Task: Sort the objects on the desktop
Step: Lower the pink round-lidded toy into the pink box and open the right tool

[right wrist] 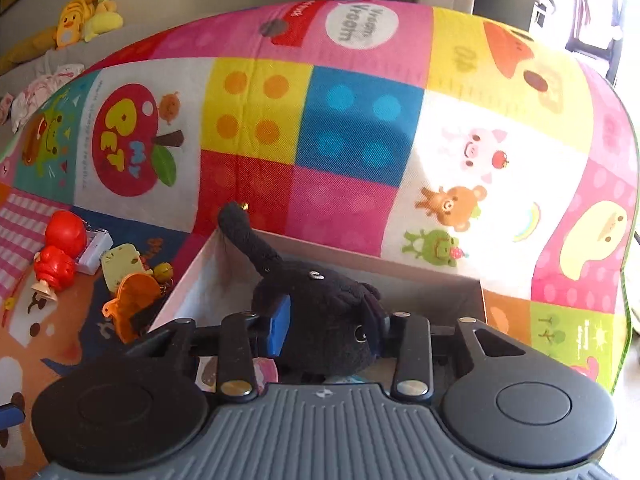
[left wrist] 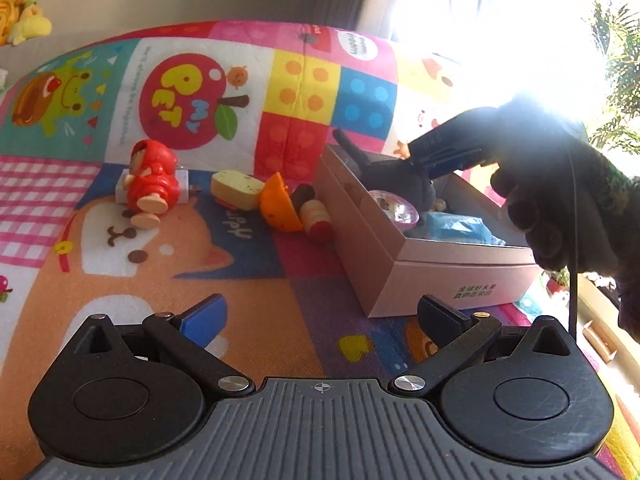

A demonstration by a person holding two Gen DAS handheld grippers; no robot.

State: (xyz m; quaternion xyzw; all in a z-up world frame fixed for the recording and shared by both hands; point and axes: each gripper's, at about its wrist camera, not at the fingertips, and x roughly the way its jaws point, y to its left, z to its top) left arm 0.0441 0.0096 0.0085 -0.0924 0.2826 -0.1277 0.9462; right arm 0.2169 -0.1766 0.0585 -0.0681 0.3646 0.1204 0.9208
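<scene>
- Right claw [right wrist: 330,322] clamped on dark grey plush toy [right wrist: 320,300], holding it inside open pink cardboard box [right wrist: 192,280].
- Left claw [left wrist: 320,316] wide open, empty; box front corner sits just ahead-right of it.
- Red plastic figure [left wrist: 150,182], orange toy [left wrist: 278,204] and yellow piece [left wrist: 236,189] lie ahead-left on colourful play mat [left wrist: 200,264].

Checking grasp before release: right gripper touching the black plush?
Touching. Right wrist view shows the right gripper with jaws pressed on both sides of the black plush, over the box.
</scene>
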